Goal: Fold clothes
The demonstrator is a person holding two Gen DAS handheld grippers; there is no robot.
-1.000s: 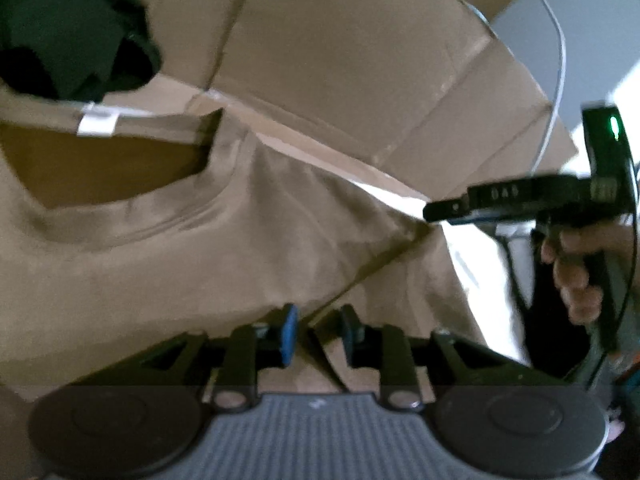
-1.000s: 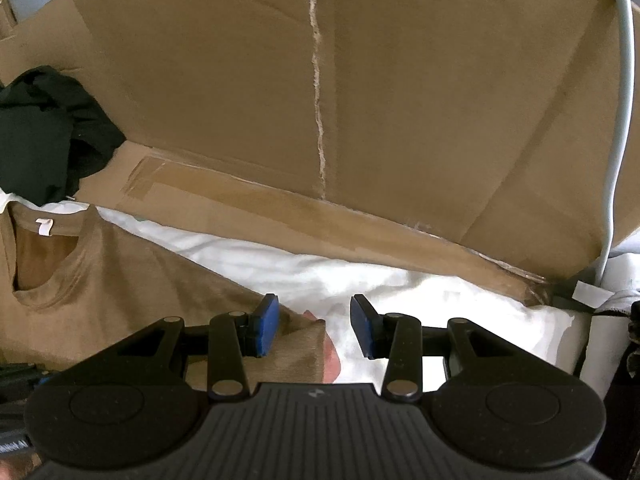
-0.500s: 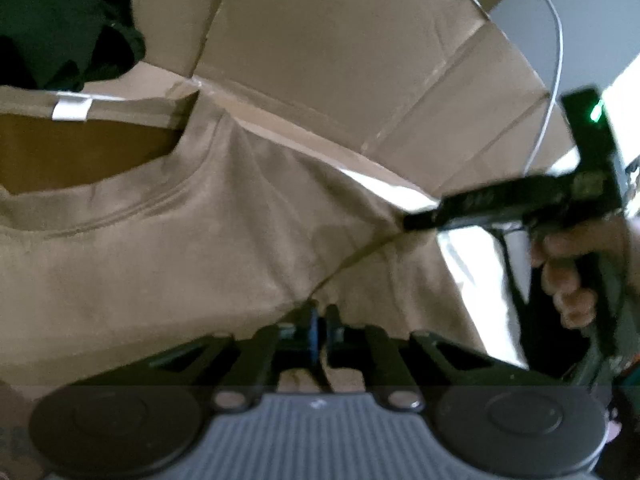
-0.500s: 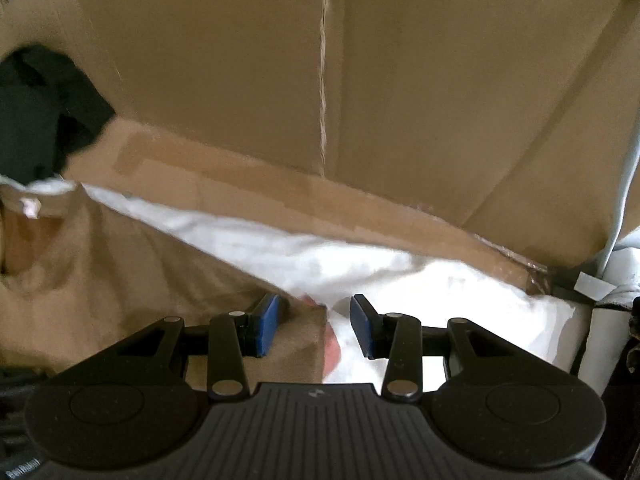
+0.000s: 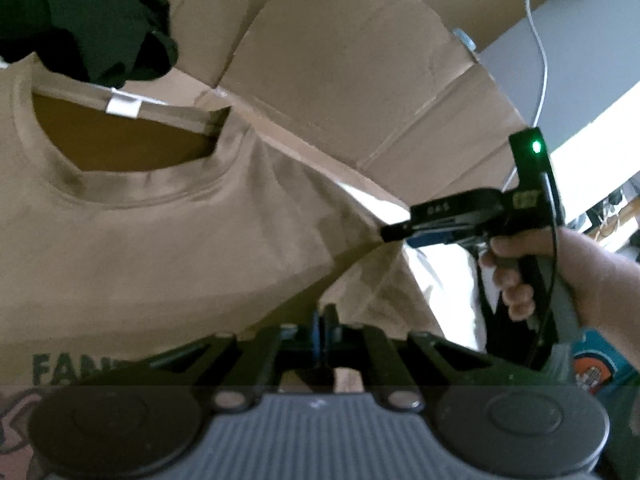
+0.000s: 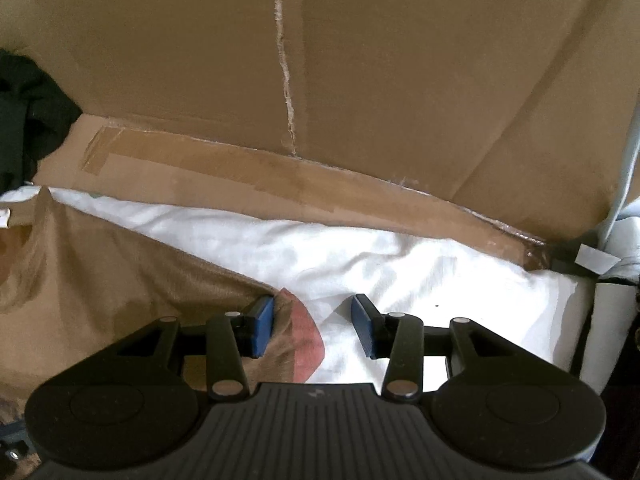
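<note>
A tan T-shirt (image 5: 160, 240) lies spread with its collar and white neck label towards the cardboard; green letters show on its front at lower left. My left gripper (image 5: 321, 330) is shut on a fold of the shirt near the right sleeve, and the cloth rises in a ridge from its pads. In the right wrist view the shirt's sleeve (image 6: 288, 320) ends in a reddish edge between the pads of my right gripper (image 6: 312, 328). Those jaws are opening and do not press the cloth. From the left wrist view the right gripper (image 5: 396, 234) points at the sleeve's shoulder.
A dark garment (image 5: 80, 12) is heaped beyond the collar, also in the right wrist view (image 6: 24, 120). Flattened cardboard (image 6: 360, 60) stands behind a white sheet (image 6: 400, 264). A white cable (image 5: 540, 60) hangs at the right. A person's hand (image 5: 560, 264) holds the right gripper.
My left gripper's jaws have closed on a fold of the shirt and lifted it a little. The right gripper's jaws have spread wider over the sleeve end.
</note>
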